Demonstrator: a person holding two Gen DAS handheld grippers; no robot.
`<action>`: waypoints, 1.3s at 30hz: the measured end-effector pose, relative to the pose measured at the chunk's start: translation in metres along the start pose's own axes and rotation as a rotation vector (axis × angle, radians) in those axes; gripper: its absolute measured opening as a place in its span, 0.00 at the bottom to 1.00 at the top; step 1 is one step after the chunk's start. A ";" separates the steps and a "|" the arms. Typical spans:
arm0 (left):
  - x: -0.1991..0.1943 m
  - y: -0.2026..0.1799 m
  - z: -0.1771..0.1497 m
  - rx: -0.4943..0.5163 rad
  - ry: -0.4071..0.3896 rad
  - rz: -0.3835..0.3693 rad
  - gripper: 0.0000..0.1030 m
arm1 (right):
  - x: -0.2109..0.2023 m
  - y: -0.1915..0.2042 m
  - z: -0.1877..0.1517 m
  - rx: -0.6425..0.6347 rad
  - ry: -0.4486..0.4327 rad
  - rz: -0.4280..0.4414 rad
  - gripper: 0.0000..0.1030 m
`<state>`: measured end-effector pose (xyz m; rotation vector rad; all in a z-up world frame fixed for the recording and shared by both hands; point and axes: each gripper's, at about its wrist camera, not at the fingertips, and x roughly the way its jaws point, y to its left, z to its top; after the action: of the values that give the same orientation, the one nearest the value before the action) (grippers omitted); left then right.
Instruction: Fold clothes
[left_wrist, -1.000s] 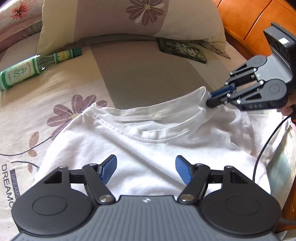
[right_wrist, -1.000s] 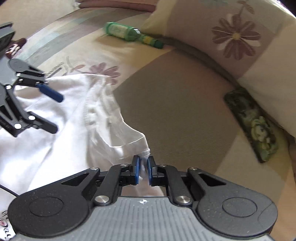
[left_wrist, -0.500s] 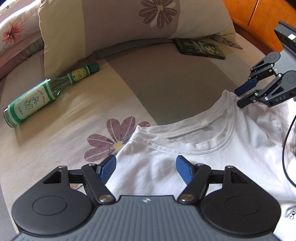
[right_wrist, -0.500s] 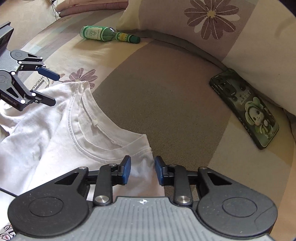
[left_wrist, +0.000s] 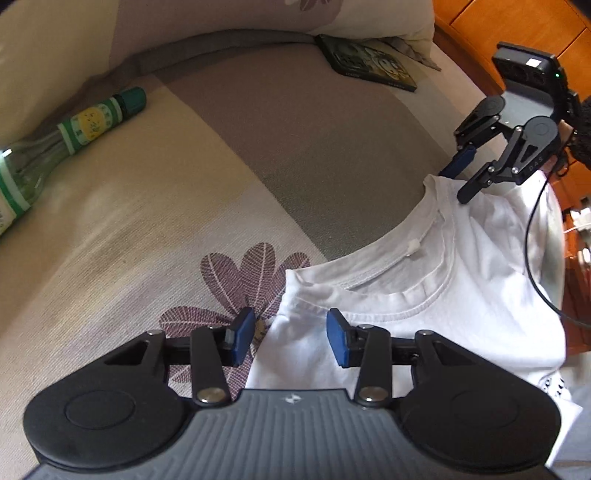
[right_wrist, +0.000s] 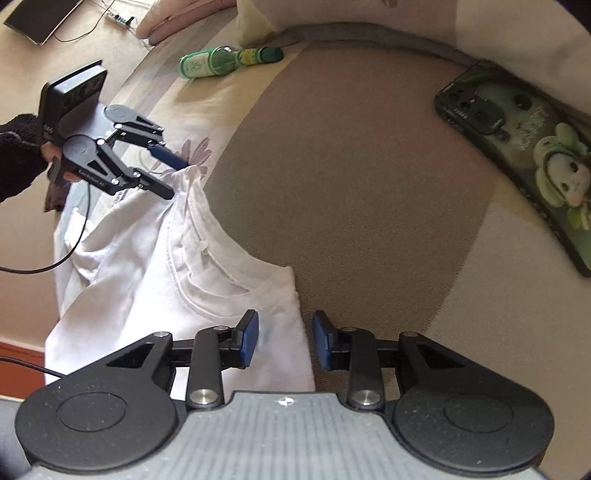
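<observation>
**Me:** Starting from my left tongs (left_wrist: 291, 340): the blue pads are spread apart, gripping nothing, and they straddle one shoulder corner of the white T-shirt (left_wrist: 436, 295). One pad sits over the purple flower print (left_wrist: 236, 291) of the bed cover (left_wrist: 147, 221), the other over the cloth.

**You:** And the right ones?

**Me:** My right tongs (right_wrist: 285, 339) are spread too, released, with the shirt's other shoulder edge between the pads. The T-shirt lies collar-up on the bed, neckline towards the pillow (left_wrist: 184, 26).

**You:** What does each camera catch that the other misses?

**Me:** From the left wrist I see the right tongs from outside, tips at the collar corner, plus orange wooden furniture (left_wrist: 517, 26) behind and a black cable (left_wrist: 532, 266) trailing over the shirt. The right wrist shows a dark fuzzy sleeve (right_wrist: 16, 155) holding the left tongs, a dark flat screen-like thing (right_wrist: 44, 14) at the top corner, and a phone (right_wrist: 524, 147) face down with a green cartoon figure on its case, much clearer than in the left view.

**You:** Any writing?

**Me:** A green glass bottle (right_wrist: 225, 61) lies on its side with a green label and a yellow neck label; the characters are too small to read. The right tongs' arm carries "DAS". Lettering on the left tongs' arm is too blurred to make out. Small dark print shows at the shirt's edge, unreadable.
</observation>
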<state>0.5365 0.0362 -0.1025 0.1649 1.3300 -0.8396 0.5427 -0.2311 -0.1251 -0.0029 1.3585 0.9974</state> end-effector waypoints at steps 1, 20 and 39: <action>0.002 0.004 0.005 0.003 0.024 -0.031 0.40 | 0.004 -0.002 0.004 0.000 0.016 0.032 0.38; 0.036 0.036 0.032 -0.089 0.243 -0.328 0.39 | 0.026 -0.025 -0.002 0.190 0.026 0.317 0.39; -0.014 0.007 -0.008 -0.093 0.044 -0.036 0.02 | -0.022 0.026 -0.031 0.035 -0.166 -0.148 0.04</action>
<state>0.5342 0.0520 -0.0944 0.0875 1.4139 -0.8067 0.5051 -0.2451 -0.1026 0.0056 1.2058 0.8313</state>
